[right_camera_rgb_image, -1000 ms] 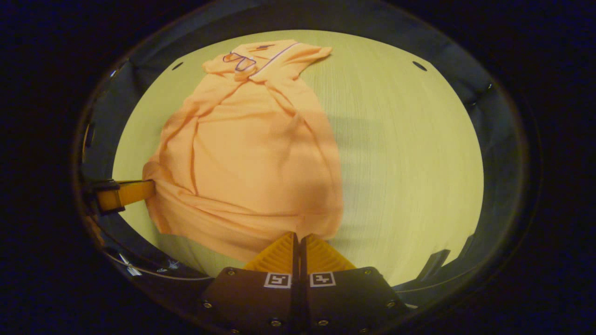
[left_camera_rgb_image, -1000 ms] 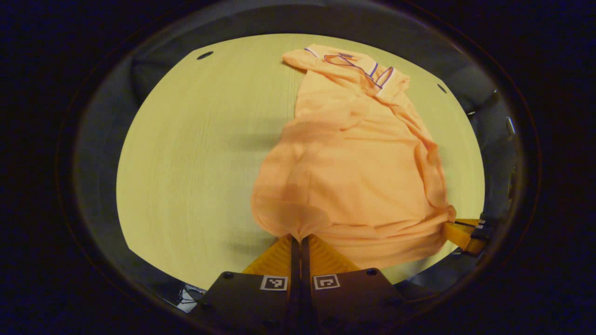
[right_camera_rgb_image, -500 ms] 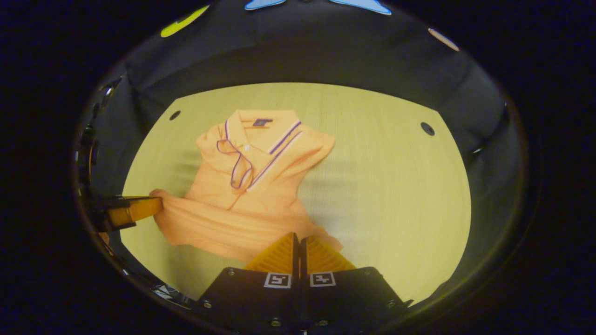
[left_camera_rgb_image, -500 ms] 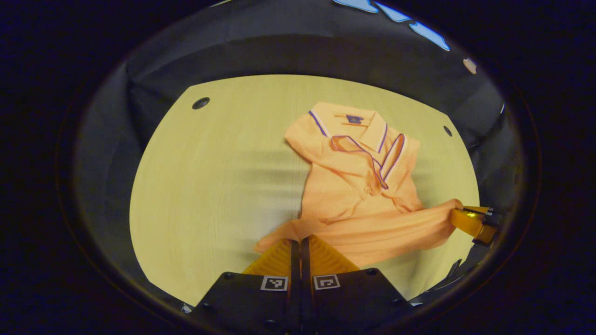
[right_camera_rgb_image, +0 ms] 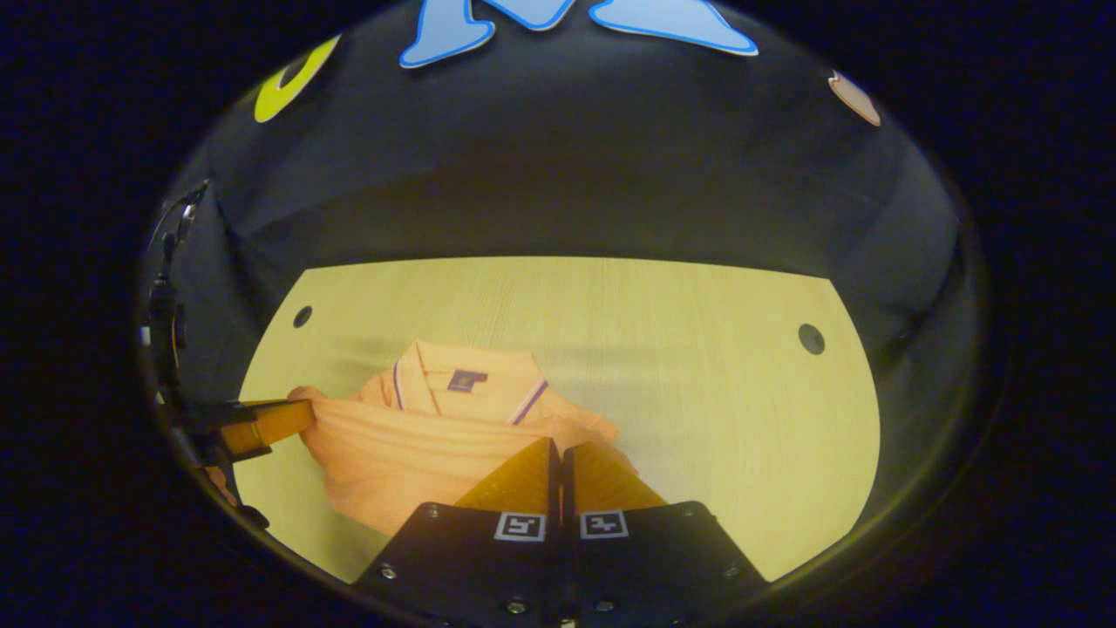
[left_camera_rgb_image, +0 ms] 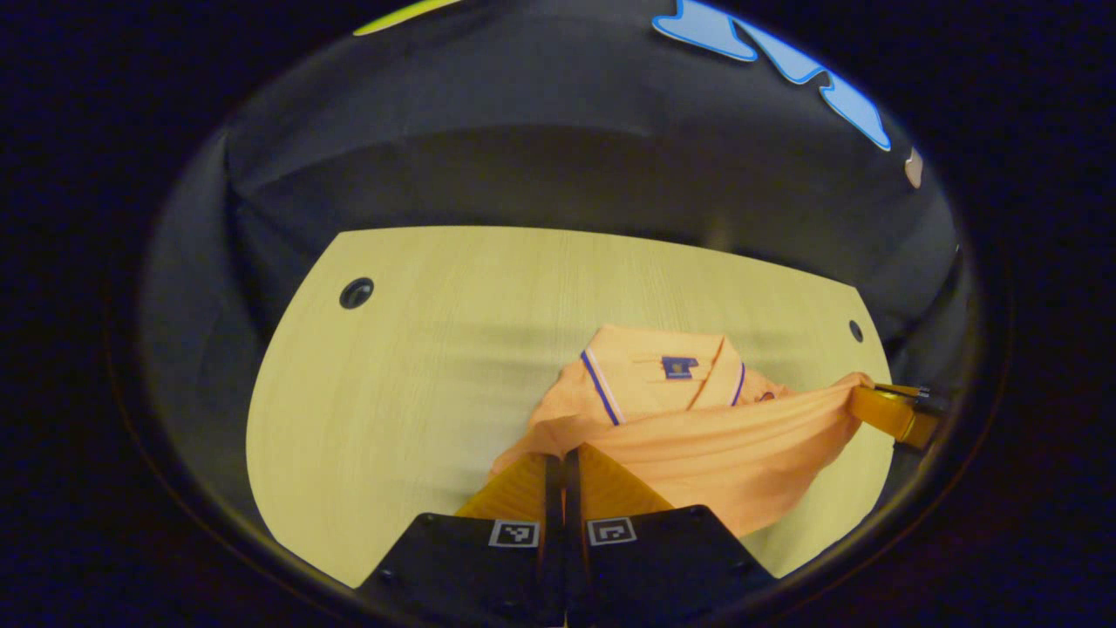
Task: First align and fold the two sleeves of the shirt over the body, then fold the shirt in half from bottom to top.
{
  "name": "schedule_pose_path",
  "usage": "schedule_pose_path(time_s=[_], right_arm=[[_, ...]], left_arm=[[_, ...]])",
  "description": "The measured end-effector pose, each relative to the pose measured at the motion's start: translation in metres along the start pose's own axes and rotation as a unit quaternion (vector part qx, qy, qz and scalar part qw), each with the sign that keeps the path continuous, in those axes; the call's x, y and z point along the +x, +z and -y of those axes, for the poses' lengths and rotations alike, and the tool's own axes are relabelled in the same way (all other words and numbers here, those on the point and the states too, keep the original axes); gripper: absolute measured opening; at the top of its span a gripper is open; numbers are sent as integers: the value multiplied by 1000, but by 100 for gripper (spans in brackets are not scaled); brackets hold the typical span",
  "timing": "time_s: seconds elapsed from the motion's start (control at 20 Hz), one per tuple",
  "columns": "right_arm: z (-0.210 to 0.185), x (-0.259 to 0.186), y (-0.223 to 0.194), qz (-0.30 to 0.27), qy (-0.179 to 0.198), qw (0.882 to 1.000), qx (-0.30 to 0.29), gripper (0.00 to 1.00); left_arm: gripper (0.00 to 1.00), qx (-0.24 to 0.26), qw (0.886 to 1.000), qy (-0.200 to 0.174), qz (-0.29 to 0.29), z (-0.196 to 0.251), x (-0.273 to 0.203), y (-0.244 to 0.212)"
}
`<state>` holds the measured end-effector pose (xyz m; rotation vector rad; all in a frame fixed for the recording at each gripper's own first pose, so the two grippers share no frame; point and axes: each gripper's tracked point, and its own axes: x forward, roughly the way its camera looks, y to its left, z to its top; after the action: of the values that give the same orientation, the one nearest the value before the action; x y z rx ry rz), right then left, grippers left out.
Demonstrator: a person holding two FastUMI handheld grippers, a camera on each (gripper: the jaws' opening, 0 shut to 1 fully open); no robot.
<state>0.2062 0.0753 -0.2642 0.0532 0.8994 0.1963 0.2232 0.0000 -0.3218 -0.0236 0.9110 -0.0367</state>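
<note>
Orange polo shirt with purple-trimmed collar (left_camera_rgb_image: 697, 436): lower centre of frame, on pale wooden table (left_camera_rgb_image: 418, 366). My left gripper (left_camera_rgb_image: 555, 458) and right gripper (right_camera_rgb_image: 555, 447) each clamp its raised hem.

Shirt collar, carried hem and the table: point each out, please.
Collar (left_camera_rgb_image: 667, 371), left gripper view: on its inner band beside the label.
Hem (right_camera_rgb_image: 418, 436), right gripper view: on the stretched edge between the grippers.
Table (right_camera_rgb_image: 697, 384), right gripper view: bare wood right of the shirt.
</note>
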Motion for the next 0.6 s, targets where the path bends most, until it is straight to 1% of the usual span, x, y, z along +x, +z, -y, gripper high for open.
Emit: schedule_pose_path(time_s=[0.05,0.1,0.15,0.2,0.3,0.4,0.45,0.5,0.55,0.6], right_arm=[[2,10,8,5,-2,1000,5,0],[2,20,12,11,-3,1000,10,0],[3,30,18,16,-4,1000,14,0],[6,39,26,23,-7,1000,18,0],[11,60,39,38,-10,999,23,0],[17,81,47,50,-11,998,28,0],[18,90,49,55,-9,998,32,0],[17,102,52,58,-6,998,36,0],[17,112,56,62,-2,997,41,0],[18,124,57,64,-1,997,42,0]], left_arm=[[6,7,1000,0,11,2,8,11],[10,12,1000,1,20,5,19,21],[6,13,1000,-1,28,8,30,32],[6,8,999,-3,34,11,41,39],[6,-16,999,-12,44,9,62,51],[6,-61,997,-28,47,10,85,65],[10,-77,995,-34,54,9,97,76],[6,-79,994,-36,59,4,108,84],[6,-71,995,-35,64,1,119,90],[10,-57,995,-35,69,1,122,92]])
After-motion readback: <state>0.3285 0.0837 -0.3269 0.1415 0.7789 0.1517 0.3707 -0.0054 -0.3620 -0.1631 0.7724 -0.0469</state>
